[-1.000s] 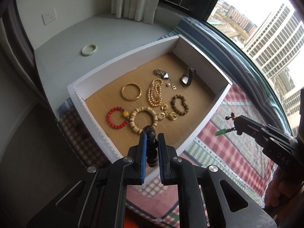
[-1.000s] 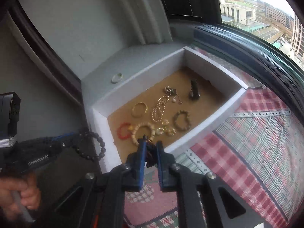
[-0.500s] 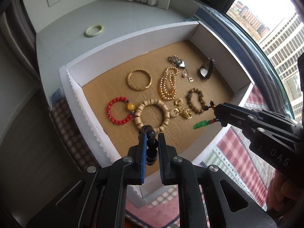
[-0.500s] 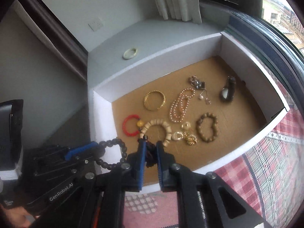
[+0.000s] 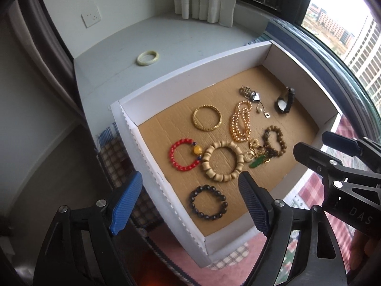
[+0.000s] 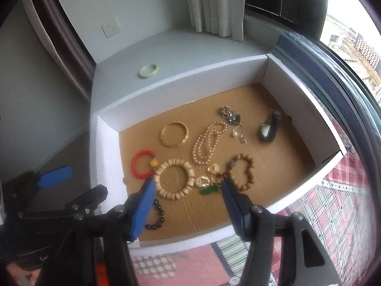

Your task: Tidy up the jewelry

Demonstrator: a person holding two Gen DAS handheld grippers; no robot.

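As both jaws have just opened wide and empty, left gripper [image 5: 190, 205] and right gripper [image 6: 188, 205] hover over the box [image 5: 190, 81]; black bead bracelet [image 5: 208, 202] and green pendant [image 6: 207, 190] lie released inside, jade bangle [image 5: 147, 57] on the ledge probably next

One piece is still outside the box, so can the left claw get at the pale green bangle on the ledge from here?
Probably yes. The pale green bangle lies alone on the grey ledge, nothing around it, and the left claw is open and empty. It must pass over the box's far wall.
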